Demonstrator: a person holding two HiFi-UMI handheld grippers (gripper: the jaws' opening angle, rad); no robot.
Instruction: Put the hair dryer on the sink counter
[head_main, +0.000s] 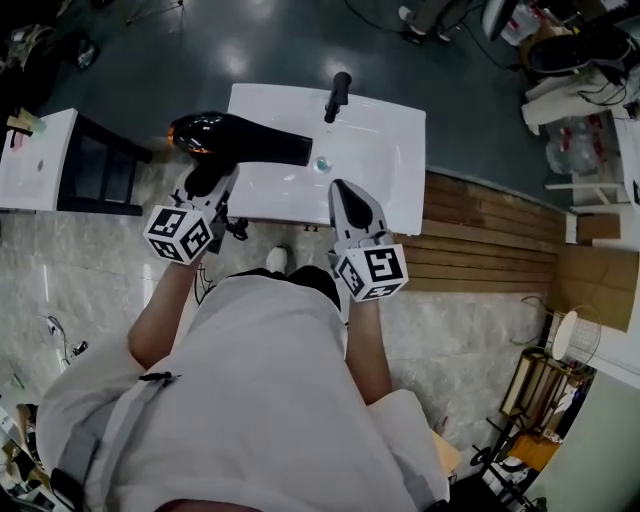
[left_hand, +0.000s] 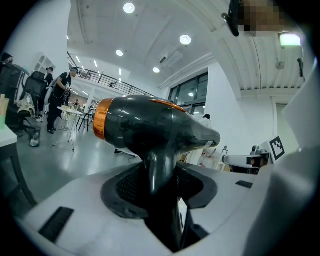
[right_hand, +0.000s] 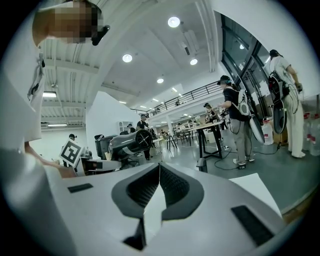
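Note:
A glossy black hair dryer (head_main: 240, 140) with an orange rear ring hangs over the left part of the white sink counter (head_main: 385, 125), its nozzle pointing right toward the drain (head_main: 322, 164). My left gripper (head_main: 205, 182) is shut on its handle from below. In the left gripper view the dryer (left_hand: 150, 125) stands upright, its handle squeezed between the jaws of the left gripper (left_hand: 160, 187). My right gripper (head_main: 346, 192) hovers over the sink's front edge, shut and empty. From the right gripper view (right_hand: 159, 172) the dryer (right_hand: 131, 141) shows at the left.
A black faucet (head_main: 338, 95) stands at the sink's back edge. A white cabinet (head_main: 35, 160) with a dark frame (head_main: 100, 165) sits to the left. Wooden planks (head_main: 490, 235) lie to the right. People stand at tables (right_hand: 235, 120) in the background.

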